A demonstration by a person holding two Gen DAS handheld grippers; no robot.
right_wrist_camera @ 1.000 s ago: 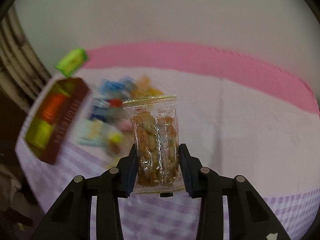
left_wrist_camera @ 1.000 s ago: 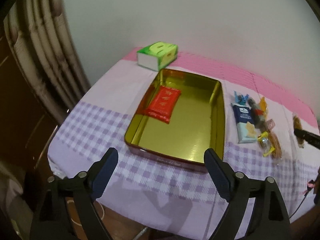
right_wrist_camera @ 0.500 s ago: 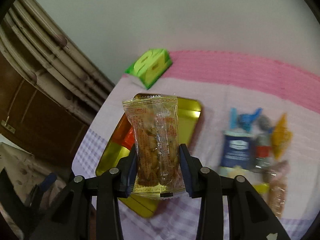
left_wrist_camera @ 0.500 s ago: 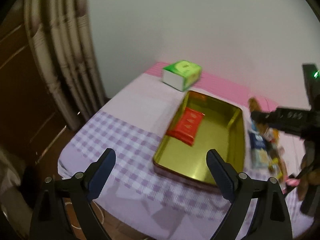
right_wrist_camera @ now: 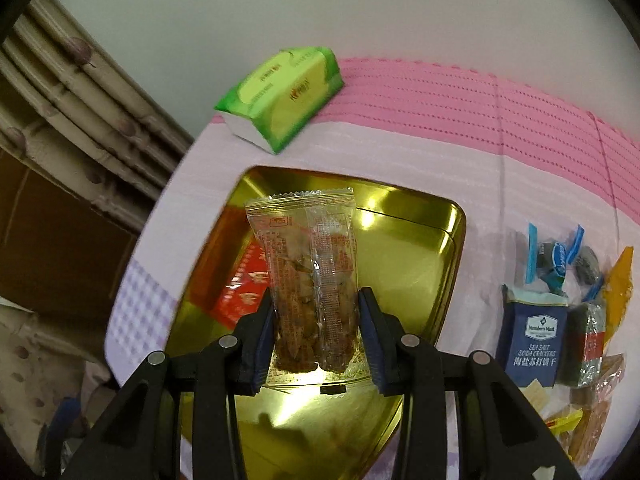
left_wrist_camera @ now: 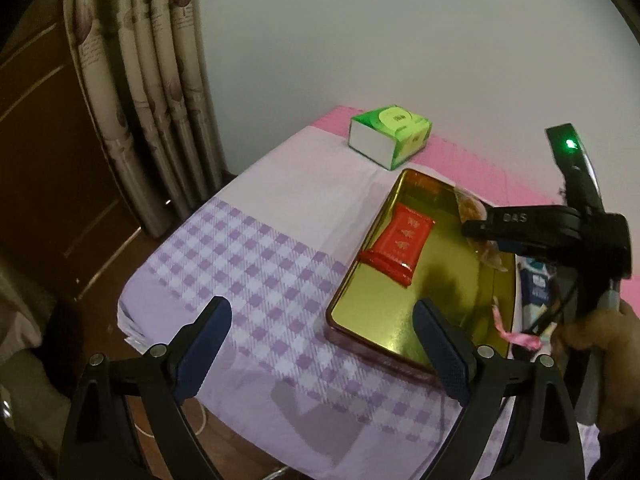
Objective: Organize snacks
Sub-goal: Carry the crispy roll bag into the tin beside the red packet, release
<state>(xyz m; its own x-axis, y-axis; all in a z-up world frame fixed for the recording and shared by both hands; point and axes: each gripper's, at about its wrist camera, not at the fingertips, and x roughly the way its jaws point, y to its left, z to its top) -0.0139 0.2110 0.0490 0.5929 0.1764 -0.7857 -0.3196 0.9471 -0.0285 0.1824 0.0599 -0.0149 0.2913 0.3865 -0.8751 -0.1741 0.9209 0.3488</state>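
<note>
In the left wrist view, the left gripper (left_wrist_camera: 322,342) is at the bottom of the frame with its jaws wide apart and nothing between them, above the checked cloth of the worktop (left_wrist_camera: 256,264). In the middle right is one gold tin (left_wrist_camera: 408,320) with one red packet (left_wrist_camera: 398,242) lying inside. The right gripper (left_wrist_camera: 478,236) comes in from the right edge, over the tin. One green tissue pack (left_wrist_camera: 390,134) sits beyond the tin. In the right wrist view, the right gripper (right_wrist_camera: 317,332) has its jaws closed on one clear nut packet (right_wrist_camera: 310,280), held upright above the tin (right_wrist_camera: 424,280), and the red packet (right_wrist_camera: 242,296) shows partly behind it at the left. If the jaws let go from this height, I think the light packet can land on the red one or lean on the wall instead of lying flat. At the right edge there is a loose snack pile (right_wrist_camera: 568,312): one blue cracker pack (right_wrist_camera: 534,338), and several small sweets that I cannot count exactly.
</note>
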